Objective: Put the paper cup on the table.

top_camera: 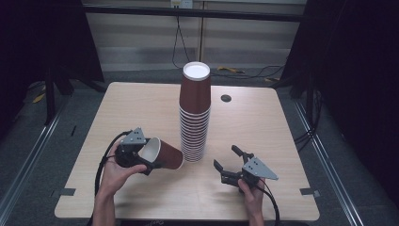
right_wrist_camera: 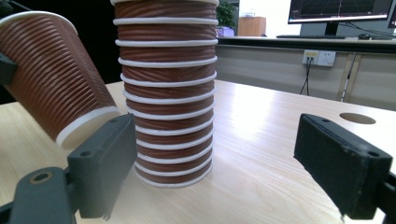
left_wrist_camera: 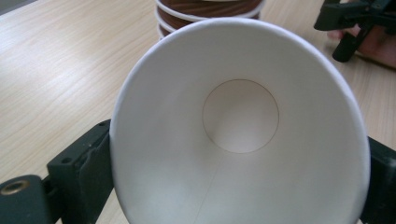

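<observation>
The wooden table (top_camera: 141, 108) carried the tall stack of inverted brown cups (top_camera: 194, 113) at its centre. At the stack's eight o'clock, my left gripper (top_camera: 141, 157) was clamped on a single brown cup (top_camera: 162, 154), tilted with its base beside the stack. At four o'clock, my right gripper (top_camera: 230, 165) stood apart, empty.

table (top_camera: 141, 108): light wood | floor (top_camera: 28, 155): grey carpet | wall (top_camera: 141, 42): pale panels | monitor (right_wrist_camera: 338, 9): lit

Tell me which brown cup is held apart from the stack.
The tilted cup clamped in the left gripper, unlike those nested upside down in the stack.
</observation>
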### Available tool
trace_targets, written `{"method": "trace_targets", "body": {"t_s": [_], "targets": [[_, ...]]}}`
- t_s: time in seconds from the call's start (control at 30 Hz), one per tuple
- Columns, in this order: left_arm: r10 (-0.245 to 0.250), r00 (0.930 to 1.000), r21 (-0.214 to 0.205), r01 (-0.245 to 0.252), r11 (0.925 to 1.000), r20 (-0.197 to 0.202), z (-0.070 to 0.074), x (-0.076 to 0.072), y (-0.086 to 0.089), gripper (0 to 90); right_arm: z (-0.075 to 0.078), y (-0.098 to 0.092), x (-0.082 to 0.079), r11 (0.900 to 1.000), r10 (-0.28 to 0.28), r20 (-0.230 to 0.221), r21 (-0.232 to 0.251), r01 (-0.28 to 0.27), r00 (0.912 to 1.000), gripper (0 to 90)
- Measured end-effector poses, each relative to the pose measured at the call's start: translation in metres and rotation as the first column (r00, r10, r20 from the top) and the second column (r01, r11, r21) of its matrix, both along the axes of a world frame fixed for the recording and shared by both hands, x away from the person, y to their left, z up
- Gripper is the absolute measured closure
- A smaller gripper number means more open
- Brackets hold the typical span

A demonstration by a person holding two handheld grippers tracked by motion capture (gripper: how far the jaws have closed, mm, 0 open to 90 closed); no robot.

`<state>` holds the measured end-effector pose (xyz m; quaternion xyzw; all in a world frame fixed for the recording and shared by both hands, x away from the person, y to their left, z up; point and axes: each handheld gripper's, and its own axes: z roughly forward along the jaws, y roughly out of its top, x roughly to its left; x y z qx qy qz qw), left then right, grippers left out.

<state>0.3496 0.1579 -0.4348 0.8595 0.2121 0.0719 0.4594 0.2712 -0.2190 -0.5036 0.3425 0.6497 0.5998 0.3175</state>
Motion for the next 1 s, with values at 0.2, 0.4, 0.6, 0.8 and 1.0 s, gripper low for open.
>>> {"method": "trace_targets", "body": {"t_s": [0.2, 0.4, 0.6, 0.8, 1.0], "targets": [[0.049, 0.9988, 0.047, -0.048, 0.9977, -0.004, 0.004, 0.01, 0.007, 6.1, -0.002, -0.002, -0.005, 0.9992, -0.025, 0.043, 0.031, 0.023, 0.9988, 13.0], [0.05, 0.9987, 0.062, -0.049, 0.9969, -0.014, 0.01, 0.021, 0.01, 6.1, -0.002, -0.002, -0.005, 0.999, -0.03, 0.041, 0.033, 0.028, 0.9987, 12.8], [0.063, 0.9972, 0.075, -0.06, 0.9953, -0.041, 0.014, 0.033, 0.011, 6.1, -0.002, -0.002, -0.005, 0.999, -0.034, 0.042, 0.03, 0.033, 0.9985, 13.1], [0.096, 0.9941, 0.119, -0.089, 0.9889, -0.05, 0.019, 0.054, 0.017, 6.1, -0.002, -0.002, -0.006, 0.9986, -0.043, 0.041, 0.031, 0.042, 0.9982, 13.3], [0.11, 0.993, 0.195, -0.099, 0.9759, -0.045, 0.023, 0.07, 0.012, 6.0, -0.002, -0.002, -0.006, 0.9988, -0.041, 0.042, 0.03, 0.04, 0.9982, 13.4]]}}
